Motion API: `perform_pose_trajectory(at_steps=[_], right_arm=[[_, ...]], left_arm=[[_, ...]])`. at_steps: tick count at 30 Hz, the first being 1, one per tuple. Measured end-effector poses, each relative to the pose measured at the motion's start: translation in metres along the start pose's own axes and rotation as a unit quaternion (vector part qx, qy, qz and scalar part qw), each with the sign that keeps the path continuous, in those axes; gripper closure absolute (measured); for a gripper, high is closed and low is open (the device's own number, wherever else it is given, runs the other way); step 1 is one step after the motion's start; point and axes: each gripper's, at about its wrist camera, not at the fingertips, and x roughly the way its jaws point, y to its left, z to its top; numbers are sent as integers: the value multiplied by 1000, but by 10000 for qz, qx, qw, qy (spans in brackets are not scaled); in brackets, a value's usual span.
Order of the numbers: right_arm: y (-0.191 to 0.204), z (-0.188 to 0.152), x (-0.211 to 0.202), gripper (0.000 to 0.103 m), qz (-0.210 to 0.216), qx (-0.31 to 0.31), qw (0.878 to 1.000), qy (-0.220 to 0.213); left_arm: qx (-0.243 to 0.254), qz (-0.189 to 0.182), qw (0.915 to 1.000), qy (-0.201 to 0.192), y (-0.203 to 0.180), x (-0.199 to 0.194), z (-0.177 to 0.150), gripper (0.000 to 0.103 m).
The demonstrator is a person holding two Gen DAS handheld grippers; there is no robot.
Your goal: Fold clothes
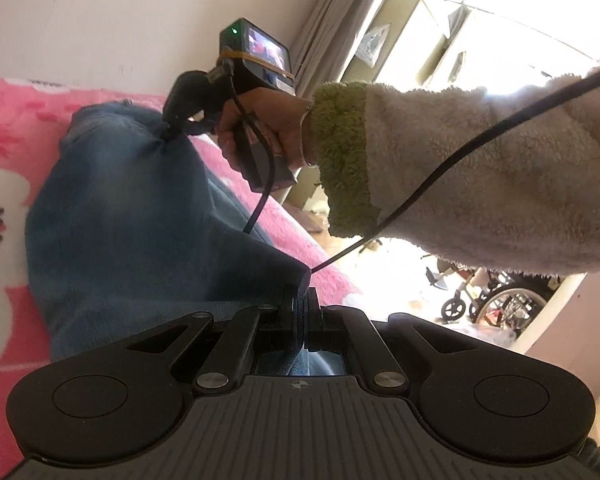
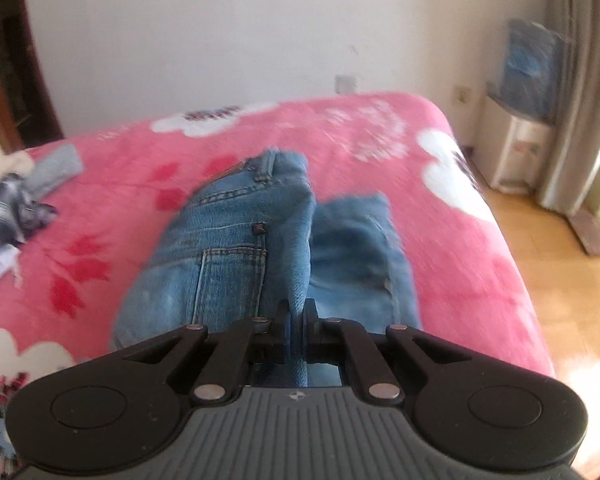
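The jeans (image 2: 236, 248) lie bunched on the bed over the pink flowered blanket (image 2: 380, 152), with a back pocket and the waistband facing up in the right wrist view, and you hold them at two places. Your right tool (image 2: 298, 312) is clamped on a raised fold of the denim, which rises between its fingers. Your left tool (image 1: 300, 300) is closed on a dark edge of the same jeans. From the left wrist view, your right hand (image 1: 260, 128) in a fleecy sleeve (image 1: 480, 168) grips the other tool's handle, its tip pinching a gathered point of denim. At the bed's left edge lies a heap of other clothes (image 2: 16, 208).
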Motion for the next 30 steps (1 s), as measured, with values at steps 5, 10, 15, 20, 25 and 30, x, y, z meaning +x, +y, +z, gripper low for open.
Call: perform_pose_trajectory(at_steps=[5, 10, 15, 20, 25, 30], right_arm=[[-11, -4, 0, 99, -35, 97, 9999, -47], [-16, 9, -18, 99, -24, 67, 9991, -407], [-24, 1, -21, 99, -149, -77, 9991, -378], [-30, -18, -18, 99, -238, 2, 9993, -285], [-31, -29, -19, 99, -208, -2, 9997, -147], [-48, -28, -10, 90, 138, 614, 9980, 79]], left_arm=[[-28, -42, 10000, -24, -1, 1, 3, 103], [-82, -206, 9996, -149, -7, 2, 8, 103], [-71, -327, 9994, -11, -13, 6, 0, 103], [-138, -365, 9992, 27, -10, 4, -3, 103], [-280, -353, 9989, 126, -1, 3, -4, 103], [-393, -345, 9986, 116, 2, -5, -5, 102]])
